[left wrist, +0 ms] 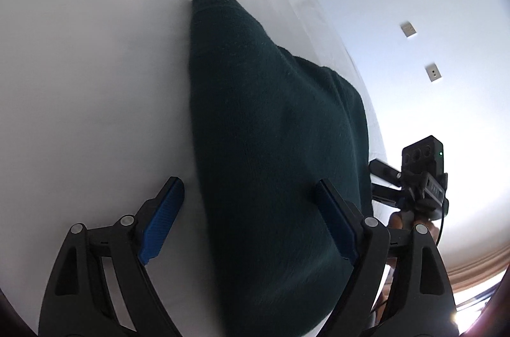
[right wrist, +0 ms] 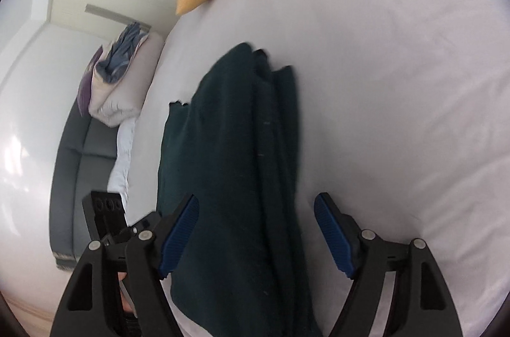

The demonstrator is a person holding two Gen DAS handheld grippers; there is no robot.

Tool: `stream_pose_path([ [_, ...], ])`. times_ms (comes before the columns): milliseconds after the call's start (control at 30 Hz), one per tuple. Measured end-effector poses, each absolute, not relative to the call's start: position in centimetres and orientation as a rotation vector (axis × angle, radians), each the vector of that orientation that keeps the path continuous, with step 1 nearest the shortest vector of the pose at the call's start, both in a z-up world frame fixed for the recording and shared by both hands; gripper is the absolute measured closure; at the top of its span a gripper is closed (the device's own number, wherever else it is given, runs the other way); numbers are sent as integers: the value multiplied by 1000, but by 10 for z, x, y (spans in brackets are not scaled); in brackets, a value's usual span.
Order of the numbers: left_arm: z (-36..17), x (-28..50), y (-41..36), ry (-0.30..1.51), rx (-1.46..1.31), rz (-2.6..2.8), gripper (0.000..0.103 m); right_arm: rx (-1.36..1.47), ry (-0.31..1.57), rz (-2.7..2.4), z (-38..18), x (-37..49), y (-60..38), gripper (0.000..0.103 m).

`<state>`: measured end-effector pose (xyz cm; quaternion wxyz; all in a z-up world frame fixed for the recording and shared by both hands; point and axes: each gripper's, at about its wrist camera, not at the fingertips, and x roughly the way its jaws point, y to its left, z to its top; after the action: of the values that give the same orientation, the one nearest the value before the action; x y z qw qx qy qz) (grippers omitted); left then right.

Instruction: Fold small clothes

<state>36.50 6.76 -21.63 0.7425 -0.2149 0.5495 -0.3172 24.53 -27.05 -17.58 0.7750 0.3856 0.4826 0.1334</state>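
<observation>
On the white bed (left wrist: 79,66) we see both tongs, left (left wrist: 251,190) and right (right wrist: 256,203), spread wide over the green sweater (left wrist: 271,146), with no words to read.

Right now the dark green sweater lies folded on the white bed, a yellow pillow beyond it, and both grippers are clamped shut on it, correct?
Not quite: both grippers are open, pads clear of the sweater, as each wrist view shows.
</observation>
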Motion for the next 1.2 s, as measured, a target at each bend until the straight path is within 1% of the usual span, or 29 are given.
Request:
stream_pose_path([
  [33, -217, 366, 66, 1211, -489, -692, 23, 825, 1053, 293, -175, 246, -269, 32],
  [67, -217, 367, 65, 1217, -493, -692, 28, 805, 1074, 296, -177, 250, -265, 44],
  [100, -218, 368, 60, 1232, -485, -701, 41, 782, 1094, 288, -178, 253, -262, 50],
  [133, -217, 366, 57, 1242, -484, -704, 47, 755, 1106, 272, -178, 255, -260, 53],
  [200, -213, 363, 50, 1235, -439, -691, 54, 734, 1116, 250, -177, 256, -258, 63],
  [300, -202, 359, 43, 1217, -388, -672, 63, 658, 1107, 210, -169, 252, -249, 73],
  [400, -185, 349, 52, 1201, -412, -673, 71, 566, 1084, 152, -150, 242, -231, 76],
  [567, -144, 311, 77, 1139, -358, -672, 73, 524, 1036, 179, -113, 220, -201, 78],
  [733, -108, 267, 136, 1095, -348, -635, 72, 510, 1007, 273, -83, 184, -158, 78],
  [833, -101, 238, 162, 1083, -308, -595, 72, 502, 1013, 311, -82, 166, -129, 78],
  [1033, -130, 198, 217, 1132, -306, -515, 72, 458, 1058, 334, -112, 148, -73, 78],
  [1133, -151, 190, 224, 1159, -302, -502, 71, 493, 1102, 315, -139, 145, -62, 78],
  [1200, -157, 188, 222, 1142, -289, -501, 70, 521, 1091, 306, -144, 139, -65, 78],
])
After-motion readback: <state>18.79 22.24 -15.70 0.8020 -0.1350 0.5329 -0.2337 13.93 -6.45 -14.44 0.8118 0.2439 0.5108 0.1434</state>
